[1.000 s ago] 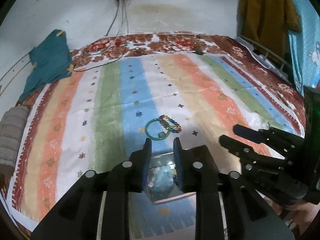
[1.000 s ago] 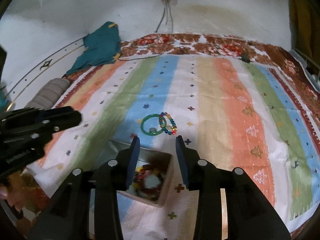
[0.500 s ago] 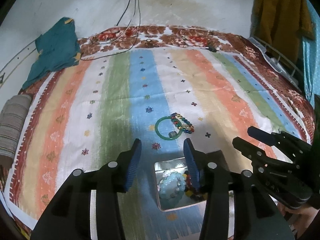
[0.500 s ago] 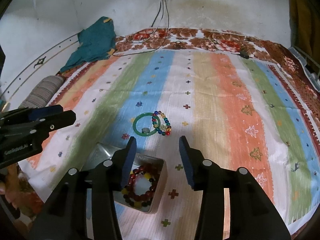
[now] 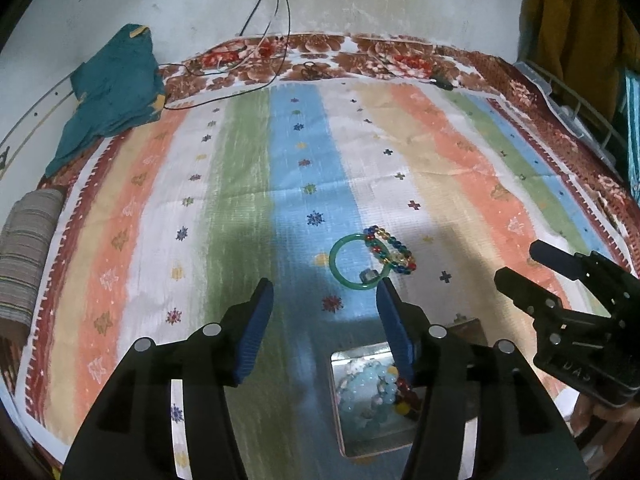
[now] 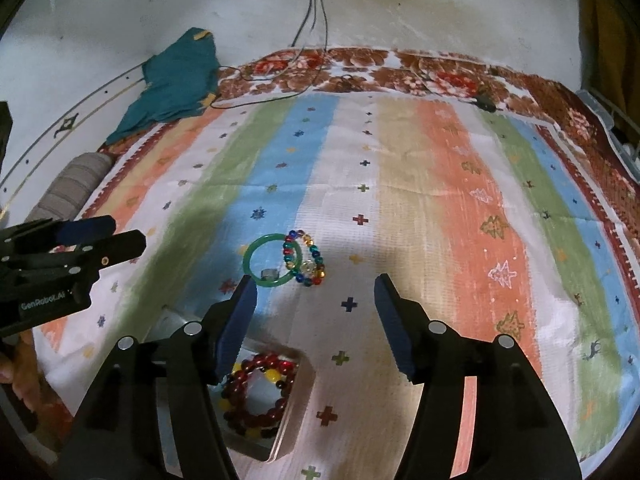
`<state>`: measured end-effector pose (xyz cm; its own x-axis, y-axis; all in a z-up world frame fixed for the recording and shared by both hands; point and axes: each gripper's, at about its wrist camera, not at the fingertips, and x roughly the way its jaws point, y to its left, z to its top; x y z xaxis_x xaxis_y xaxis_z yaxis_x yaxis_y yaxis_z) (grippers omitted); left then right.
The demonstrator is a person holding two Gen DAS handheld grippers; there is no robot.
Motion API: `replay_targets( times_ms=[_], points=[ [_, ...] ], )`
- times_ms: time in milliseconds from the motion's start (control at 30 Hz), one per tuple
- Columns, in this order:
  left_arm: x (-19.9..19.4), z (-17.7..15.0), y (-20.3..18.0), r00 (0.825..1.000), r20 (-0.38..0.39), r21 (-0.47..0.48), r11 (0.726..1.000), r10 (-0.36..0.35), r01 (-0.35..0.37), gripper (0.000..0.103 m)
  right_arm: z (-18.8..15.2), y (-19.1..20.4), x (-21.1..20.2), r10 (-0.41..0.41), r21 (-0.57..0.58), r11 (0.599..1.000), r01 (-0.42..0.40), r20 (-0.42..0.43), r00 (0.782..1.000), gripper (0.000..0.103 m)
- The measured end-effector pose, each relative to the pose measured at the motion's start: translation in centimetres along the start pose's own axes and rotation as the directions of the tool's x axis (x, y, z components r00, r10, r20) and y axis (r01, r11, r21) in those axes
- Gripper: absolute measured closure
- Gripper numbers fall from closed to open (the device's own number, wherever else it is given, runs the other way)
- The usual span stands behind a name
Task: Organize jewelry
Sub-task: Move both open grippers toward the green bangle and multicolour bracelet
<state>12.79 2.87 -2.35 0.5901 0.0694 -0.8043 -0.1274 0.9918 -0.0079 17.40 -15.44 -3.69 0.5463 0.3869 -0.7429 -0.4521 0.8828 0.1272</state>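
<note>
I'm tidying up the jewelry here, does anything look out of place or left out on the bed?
Yes. A green bangle and a multicolored bead bracelet lie overlapping on the striped sheet, outside the metal tin that already holds other bead bracelets. A small silver ring sits inside the bangle. Nothing looks damaged.

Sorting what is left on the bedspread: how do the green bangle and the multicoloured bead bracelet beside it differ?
The green bangle is one smooth ring of a single colour; the bead bracelet is a string of separate red, blue, green and amber beads. The bangle's loop looks wider than the bracelet's. A small silvery piece lies inside the bangle, none inside the bracelet. Both lie flat on the striped bedspread, overlapping, outside the tin.
</note>
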Motion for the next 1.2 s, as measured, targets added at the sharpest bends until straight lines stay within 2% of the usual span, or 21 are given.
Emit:
replay_targets(
  times_ms=[333, 567, 800, 1067, 1200],
  points=[
    [2.0, 1.0, -0.7, 1.0, -0.021, 0.034, 0.999, 0.008, -0.007, 0.046, 1.1, 0.0, 1.7, -0.014, -0.021, 1.0, 0.013, -0.016, 1.0, 0.041],
    [4.8, 1.4, -0.3, 0.997, -0.077, 0.036, 0.999, 0.02, -0.017, 0.045, 1.8, -0.4, 2.9, -0.023, -0.02, 1.0, 0.022, -0.027, 0.999, 0.04],
    [6.1, 1.9, 0.0, 0.995, -0.098, 0.036, 0.999, 0.017, -0.014, 0.045, 2.5, -0.8, 4.0, -0.027, -0.02, 0.999, 0.026, -0.038, 0.999, 0.04],
    [8.6, 2.1, 1.0, 0.986, -0.162, -0.024, 0.999, -0.05, 0.046, 0.044, 2.9, -1.4, 6.1, -0.008, -0.007, 1.0, 0.008, -0.076, 0.997, 0.041],
    [9.8, 2.2, 1.2, 0.983, -0.18, -0.025, 0.999, -0.045, 0.041, 0.044, 3.0, -1.3, 7.2, -0.008, -0.015, 1.0, 0.006, -0.096, 0.995, 0.041]
  ],
)
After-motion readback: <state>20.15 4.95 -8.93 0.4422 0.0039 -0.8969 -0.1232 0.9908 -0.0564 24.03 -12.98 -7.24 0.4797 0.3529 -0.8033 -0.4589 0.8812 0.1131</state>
